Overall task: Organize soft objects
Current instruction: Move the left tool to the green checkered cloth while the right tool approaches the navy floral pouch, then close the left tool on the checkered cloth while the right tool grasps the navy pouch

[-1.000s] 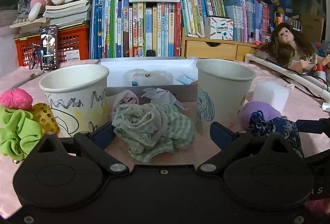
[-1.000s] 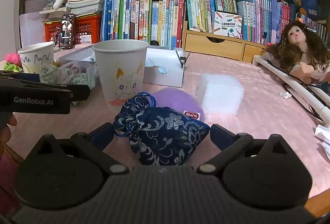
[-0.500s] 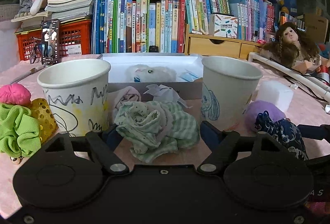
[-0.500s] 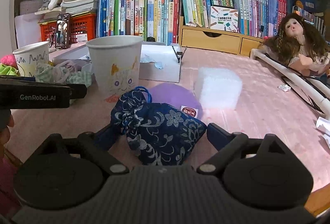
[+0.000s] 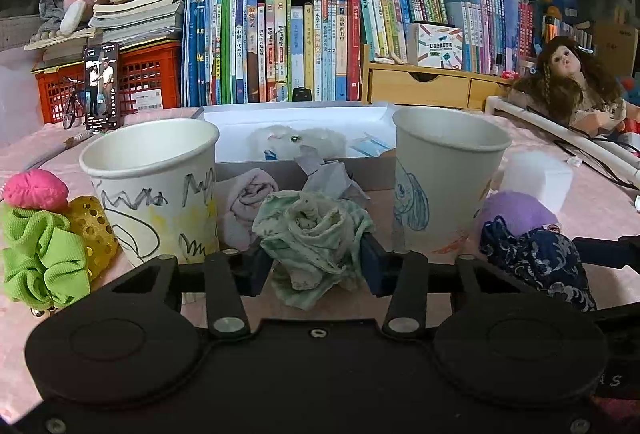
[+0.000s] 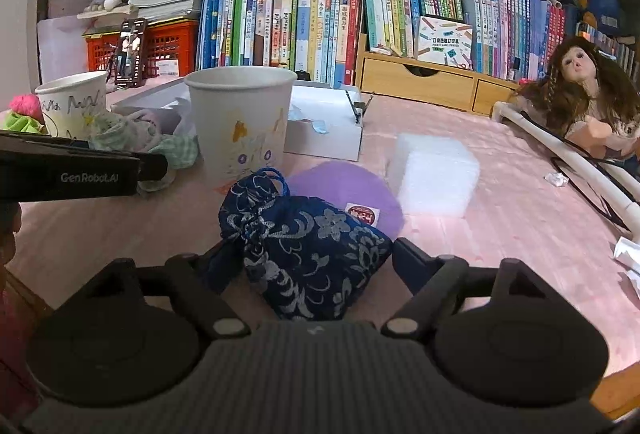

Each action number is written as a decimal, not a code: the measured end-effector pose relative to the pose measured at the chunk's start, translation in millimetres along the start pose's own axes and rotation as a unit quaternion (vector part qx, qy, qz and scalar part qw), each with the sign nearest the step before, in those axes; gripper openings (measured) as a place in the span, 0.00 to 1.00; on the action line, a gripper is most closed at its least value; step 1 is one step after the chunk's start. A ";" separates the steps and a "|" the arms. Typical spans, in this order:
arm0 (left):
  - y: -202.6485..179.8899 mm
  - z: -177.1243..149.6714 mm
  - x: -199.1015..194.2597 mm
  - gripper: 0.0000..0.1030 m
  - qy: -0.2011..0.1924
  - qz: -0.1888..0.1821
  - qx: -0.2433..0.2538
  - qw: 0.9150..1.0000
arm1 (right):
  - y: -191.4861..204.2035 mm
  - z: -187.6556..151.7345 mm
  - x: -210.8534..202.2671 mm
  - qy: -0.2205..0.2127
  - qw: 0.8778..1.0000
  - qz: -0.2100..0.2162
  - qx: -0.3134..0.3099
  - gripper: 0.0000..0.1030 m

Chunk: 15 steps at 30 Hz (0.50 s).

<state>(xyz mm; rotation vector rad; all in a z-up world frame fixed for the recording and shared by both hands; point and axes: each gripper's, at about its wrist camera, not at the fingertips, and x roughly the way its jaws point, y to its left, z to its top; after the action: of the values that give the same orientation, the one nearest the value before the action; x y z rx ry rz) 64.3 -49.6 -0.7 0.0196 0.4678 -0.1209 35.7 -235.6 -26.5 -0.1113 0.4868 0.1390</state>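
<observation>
Left gripper (image 5: 314,260) closing, pads pinching green cloth wad (image 5: 316,234) on table between two paper cups; right gripper (image 6: 308,262) closing around blue drawstring pouch (image 6: 304,246), not yet clamped; both look light, squashy; grip mid-bulk.

Dim, warm indoor light leaves the pink surface (image 6: 500,226) softly lit with faint shadows, while fisheye distortion bends the edges and corners darken; focus stays fairly sharp.
</observation>
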 end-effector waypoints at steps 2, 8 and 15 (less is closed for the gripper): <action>0.2 0.6 -0.8 0.40 0.000 0.000 -0.003 1.000 | 0.0 0.5 -0.8 -0.001 1.000 0.001 0.000 0.78; 2.0 3.7 -8.3 0.38 -0.004 -0.005 -0.010 1.000 | 1.4 2.2 -4.6 -0.012 1.000 0.011 0.005 0.74; 1.7 10.3 -22.2 0.38 -0.017 -0.013 -0.009 1.000 | 0.8 6.0 -10.7 -0.025 1.000 0.012 0.008 0.72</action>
<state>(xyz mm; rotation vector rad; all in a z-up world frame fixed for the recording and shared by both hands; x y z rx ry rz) 49.5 -45.9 18.5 -0.0061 0.4350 -0.1419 29.0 -235.2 -16.2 -0.0852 0.4394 0.1617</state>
